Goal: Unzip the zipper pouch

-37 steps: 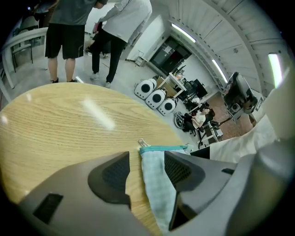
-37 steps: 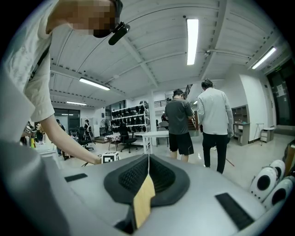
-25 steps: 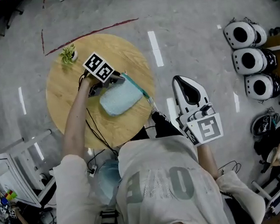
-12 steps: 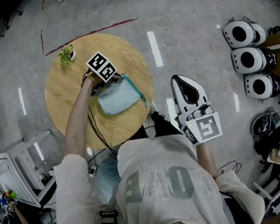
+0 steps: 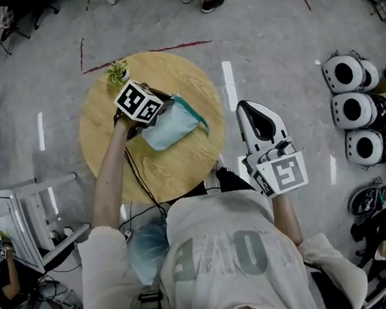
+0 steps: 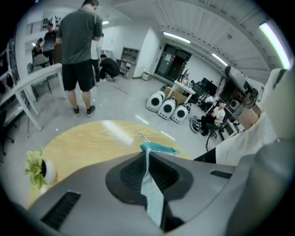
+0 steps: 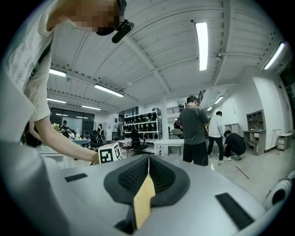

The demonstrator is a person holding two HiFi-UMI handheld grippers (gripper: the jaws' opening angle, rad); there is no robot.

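From the head view, the pouch [image 5: 175,123] lies on the round wooden table [image 5: 181,169], towards its right half. The left gripper [image 5: 156,114] meets the pouch at its left end, so the pouch's length runs away from that gripper to the right. The teal zipper edge [image 5: 192,111] runs along the pouch's far right side. The right gripper [image 5: 252,113] hangs well apart from the pouch, off the table's right edge and over the floor; it is the free tool, and judging by this it would have to travel left to reach the zipper. In the left gripper view, the left gripper [image 6: 146,154] has its jaws pressed together on a fold of the pouch's pale blue cloth. The teal zipper edge [image 6: 159,148] lies right at the jaw tips, and a small metal pull [image 6: 143,138] lies just beyond on the table [image 6: 87,138]. In the right gripper view, the right gripper [image 7: 148,159] is pressed together with nothing between its jaws, aimed out into the room and not at the pouch.
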